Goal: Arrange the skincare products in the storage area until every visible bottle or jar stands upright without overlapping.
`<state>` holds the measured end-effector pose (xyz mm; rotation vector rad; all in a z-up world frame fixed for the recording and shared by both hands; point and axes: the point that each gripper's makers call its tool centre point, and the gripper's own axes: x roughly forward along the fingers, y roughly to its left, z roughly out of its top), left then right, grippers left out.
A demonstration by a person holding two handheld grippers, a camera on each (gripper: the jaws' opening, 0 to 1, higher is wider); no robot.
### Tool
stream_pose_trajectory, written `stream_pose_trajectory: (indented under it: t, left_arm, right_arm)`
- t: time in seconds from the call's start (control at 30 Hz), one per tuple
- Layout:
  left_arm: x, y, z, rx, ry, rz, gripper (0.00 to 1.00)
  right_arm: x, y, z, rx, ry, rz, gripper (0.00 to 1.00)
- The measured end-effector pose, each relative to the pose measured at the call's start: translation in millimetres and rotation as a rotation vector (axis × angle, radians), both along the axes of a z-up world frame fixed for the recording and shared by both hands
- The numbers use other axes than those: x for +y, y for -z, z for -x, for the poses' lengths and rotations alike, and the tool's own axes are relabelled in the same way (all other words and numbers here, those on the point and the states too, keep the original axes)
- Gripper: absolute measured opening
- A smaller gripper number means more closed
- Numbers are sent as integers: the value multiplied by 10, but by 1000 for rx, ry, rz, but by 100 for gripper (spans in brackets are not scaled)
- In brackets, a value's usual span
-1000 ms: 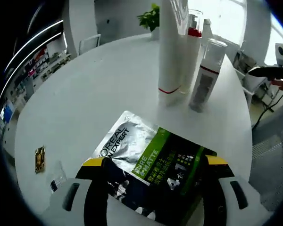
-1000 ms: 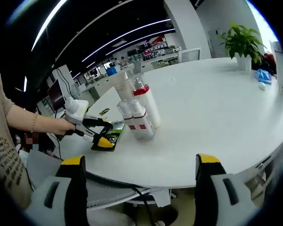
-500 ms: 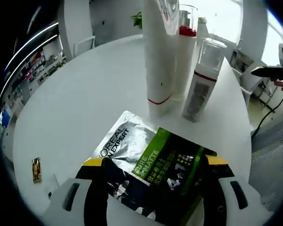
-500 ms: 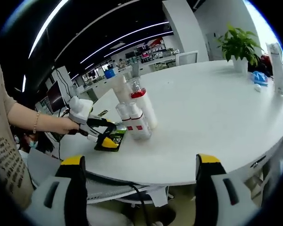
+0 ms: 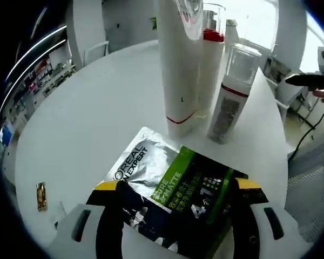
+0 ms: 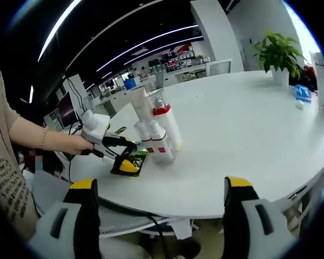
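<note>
Silver-and-green sachet (image 5: 170, 183) sits pinched between the left gripper's (image 5: 178, 186) jaws, just above the white table (image 5: 92, 118), close before the upright bottles (image 5: 178, 65). From the right gripper view, a potted plant (image 6: 277, 51) stands far across; the right gripper (image 6: 159, 189) hangs spread and empty.
</note>
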<state>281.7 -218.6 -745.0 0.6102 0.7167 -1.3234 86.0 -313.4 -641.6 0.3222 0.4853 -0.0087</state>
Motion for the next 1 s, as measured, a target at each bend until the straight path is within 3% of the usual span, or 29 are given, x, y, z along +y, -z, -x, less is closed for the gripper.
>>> stream_pose_trajectory:
  t: [0.37,0.57,1.0]
  left_arm:
    - [-5,-3,3,-2,-7,-14,82]
    - [28,-4,2,-2,-20,-30,87]
    - [207,-178,1,20,-95,-19,95]
  right_arm:
    - [1,-51,-27,-7,-11,9,97]
    - [42,-61,-28,-10,-16,10,97]
    - [220,-174,-232,-46,-52,22,97]
